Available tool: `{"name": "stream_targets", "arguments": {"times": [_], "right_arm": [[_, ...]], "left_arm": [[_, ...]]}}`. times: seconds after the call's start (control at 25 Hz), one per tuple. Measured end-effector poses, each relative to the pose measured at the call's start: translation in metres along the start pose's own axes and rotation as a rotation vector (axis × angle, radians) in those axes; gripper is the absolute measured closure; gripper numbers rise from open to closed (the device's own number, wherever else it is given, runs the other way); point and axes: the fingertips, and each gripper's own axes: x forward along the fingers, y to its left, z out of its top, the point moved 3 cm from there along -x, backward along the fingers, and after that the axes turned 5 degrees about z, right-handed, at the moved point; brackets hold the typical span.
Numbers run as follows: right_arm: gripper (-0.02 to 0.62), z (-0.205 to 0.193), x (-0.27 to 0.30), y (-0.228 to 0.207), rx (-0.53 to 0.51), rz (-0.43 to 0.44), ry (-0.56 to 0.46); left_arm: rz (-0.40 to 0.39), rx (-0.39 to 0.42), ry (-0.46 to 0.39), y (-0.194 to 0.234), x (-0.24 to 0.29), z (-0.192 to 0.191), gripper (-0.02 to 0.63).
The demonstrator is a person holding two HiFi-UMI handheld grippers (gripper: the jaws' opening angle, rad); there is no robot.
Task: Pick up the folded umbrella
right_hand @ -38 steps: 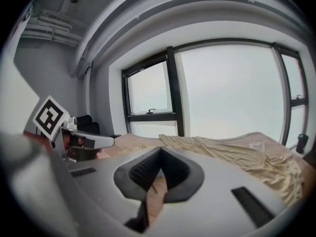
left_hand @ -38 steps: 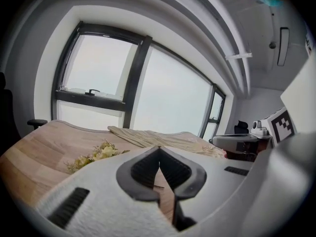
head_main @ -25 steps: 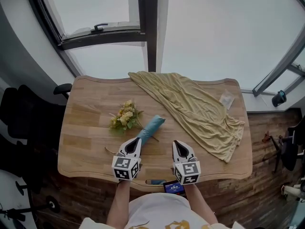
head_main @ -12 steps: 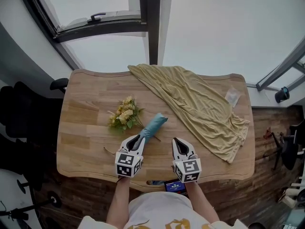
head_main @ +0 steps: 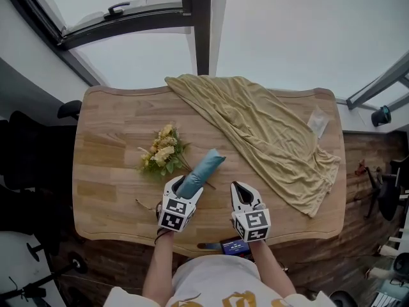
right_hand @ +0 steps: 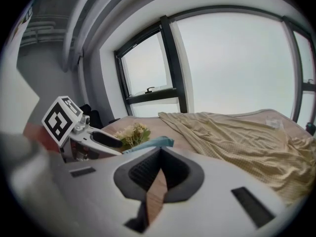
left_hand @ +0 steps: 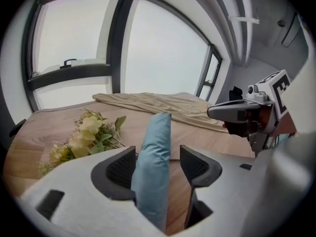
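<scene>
The left claw (left_hand: 158, 151) has just been opening and its jaws are seen well apart, with the near end of the folded umbrella (head_main: 201, 171) lying between them. The umbrella is set off-centre in the gap, against the left pad, while bench (head_main: 108, 133) wood shows between it and the right pad; no clamping is seen yet. The right claw (head_main: 241, 189) is held with its jaws together, empty, just beside the umbrella towards the bench's right edge.

Several slips can be expected from here. If the jaws are closed as they stand, the umbrella may be pushed sideways or rolled rather than pinched squarely. Only the near end is straddled, so the far end may droop or swing once lifted. The smooth fabric may slide through the pads. The bunch of flowers (head_main: 161, 157) lies just beside the far end, and a thin stem appears to run under it, so it may be dragged along.

The umbrella is seen as a short, plump, blue-green roll, soft-looking. It lies aslant near the middle of the near edge, pointing towards the centre, apart from the cloth (head_main: 268, 133).
</scene>
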Motion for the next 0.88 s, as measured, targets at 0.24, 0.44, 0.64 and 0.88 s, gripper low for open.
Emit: {"name": "stream_targets", "arguments": {"times": [0.24,0.44,0.64,0.88], "right_arm": [[0.584,-0.012,0.016,-0.007,0.020,0.007,0.039],[0.584,-0.021,0.025,-0.014,0.033,0.002,0.066],[0.584,-0.026,0.031,-0.018,0.044,0.001,0.079],[0.584,-0.029,0.031,-0.030,0.056,-0.017,0.090]], "left_arm": [[-0.061,0.013,0.111,-0.006,0.023,-0.017,0.313],[-0.031,0.112,0.177,-0.002,0.041,-0.023,0.310],[-0.017,0.148,0.237,0.000,0.058,-0.035,0.309],[0.000,0.134,0.239,-0.001,0.060,-0.036,0.314]]}}
